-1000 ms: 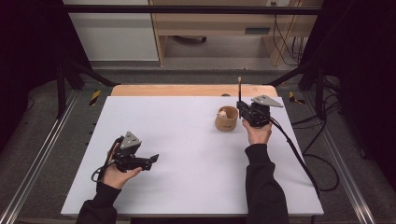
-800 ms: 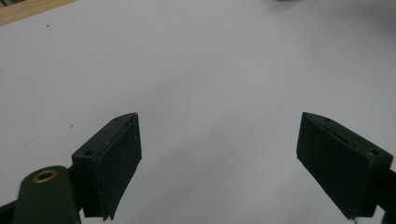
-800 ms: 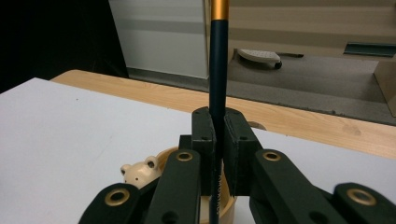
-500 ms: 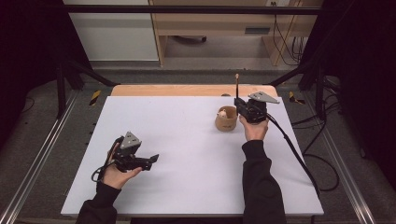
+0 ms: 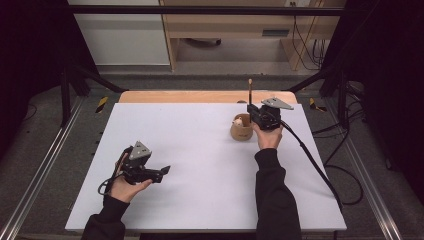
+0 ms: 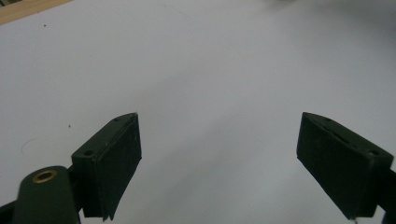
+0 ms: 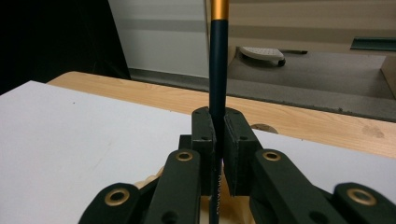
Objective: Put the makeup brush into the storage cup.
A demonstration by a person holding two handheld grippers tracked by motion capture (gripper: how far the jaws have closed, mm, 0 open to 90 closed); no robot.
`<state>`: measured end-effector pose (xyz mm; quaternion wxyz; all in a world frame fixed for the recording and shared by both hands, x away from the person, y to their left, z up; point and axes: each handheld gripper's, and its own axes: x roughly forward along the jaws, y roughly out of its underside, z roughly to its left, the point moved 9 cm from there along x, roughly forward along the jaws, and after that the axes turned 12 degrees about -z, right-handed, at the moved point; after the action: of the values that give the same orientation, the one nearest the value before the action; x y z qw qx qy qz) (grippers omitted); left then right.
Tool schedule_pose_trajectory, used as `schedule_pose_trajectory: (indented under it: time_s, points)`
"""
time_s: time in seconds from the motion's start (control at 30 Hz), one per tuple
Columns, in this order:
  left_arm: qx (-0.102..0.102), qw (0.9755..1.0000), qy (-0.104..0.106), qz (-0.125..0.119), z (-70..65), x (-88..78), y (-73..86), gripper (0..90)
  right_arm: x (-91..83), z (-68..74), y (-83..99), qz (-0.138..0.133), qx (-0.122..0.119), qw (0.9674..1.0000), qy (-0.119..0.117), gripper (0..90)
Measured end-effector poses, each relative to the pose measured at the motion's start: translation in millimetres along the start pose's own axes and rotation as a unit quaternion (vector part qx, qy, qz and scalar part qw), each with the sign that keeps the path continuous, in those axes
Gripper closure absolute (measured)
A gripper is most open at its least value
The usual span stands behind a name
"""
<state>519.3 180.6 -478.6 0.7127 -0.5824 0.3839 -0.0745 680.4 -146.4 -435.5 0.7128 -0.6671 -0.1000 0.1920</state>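
The right gripper (image 7: 217,154) held a dark stick (image 7: 217,70) upright just beside the wooden cup (image 5: 241,129), best lowered straight in, while the left gripper (image 6: 233,163) rested wide open, empty.

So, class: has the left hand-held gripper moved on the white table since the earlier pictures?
No. The left hand-held gripper lies at the same spot near the white table's near-left corner, jaws open.
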Motion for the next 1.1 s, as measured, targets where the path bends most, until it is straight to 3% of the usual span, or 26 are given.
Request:
schedule_pose_trajectory:
  time_s: [1.1]
  points:
    - [-0.003, 1.0, 0.0, -0.002, 0.4, -0.5, 0.0, 13.6, 13.3, 2.1, 28.7, 0.029, -0.004, 0.9995, 0.006, 83.9]
